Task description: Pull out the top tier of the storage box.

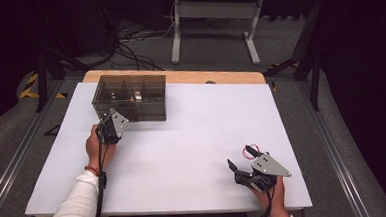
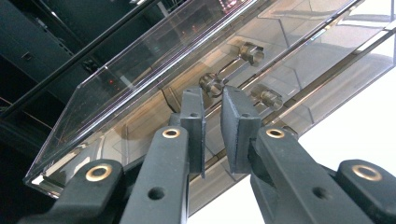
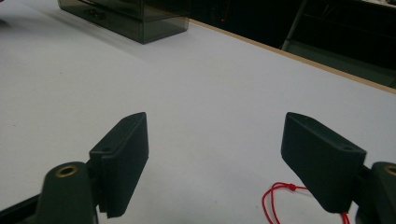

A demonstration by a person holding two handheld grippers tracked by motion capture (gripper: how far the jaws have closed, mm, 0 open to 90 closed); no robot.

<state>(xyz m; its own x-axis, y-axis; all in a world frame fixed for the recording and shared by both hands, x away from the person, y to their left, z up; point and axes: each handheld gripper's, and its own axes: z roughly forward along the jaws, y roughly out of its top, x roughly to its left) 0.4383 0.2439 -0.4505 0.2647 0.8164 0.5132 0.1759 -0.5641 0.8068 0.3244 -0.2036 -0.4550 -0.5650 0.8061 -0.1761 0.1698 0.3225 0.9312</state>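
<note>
A smoky transparent drawer box (image 1: 130, 97) stands at the back left of the white table (image 1: 192, 133). My left gripper (image 1: 112, 114) is at the box's front face. In the left gripper view its jaws stand nearly together (image 2: 212, 93), and their tips pinch a small round drawer knob (image 2: 212, 83); two more knobs (image 2: 252, 51) sit beside it on the box (image 2: 130, 84). My right gripper (image 1: 240, 160) rests low near the front right edge, jaws wide apart (image 3: 215, 121), nothing between them. The box (image 3: 135, 18) shows far off in the right gripper view.
A thin red string (image 3: 275, 203) lies on the table by the right jaw, seen as a loop (image 1: 253, 148) in the high view. A wooden strip (image 1: 179, 76) edges the table's far side. Beyond it stand a white table frame (image 1: 211, 22) and floor cables (image 1: 127, 47).
</note>
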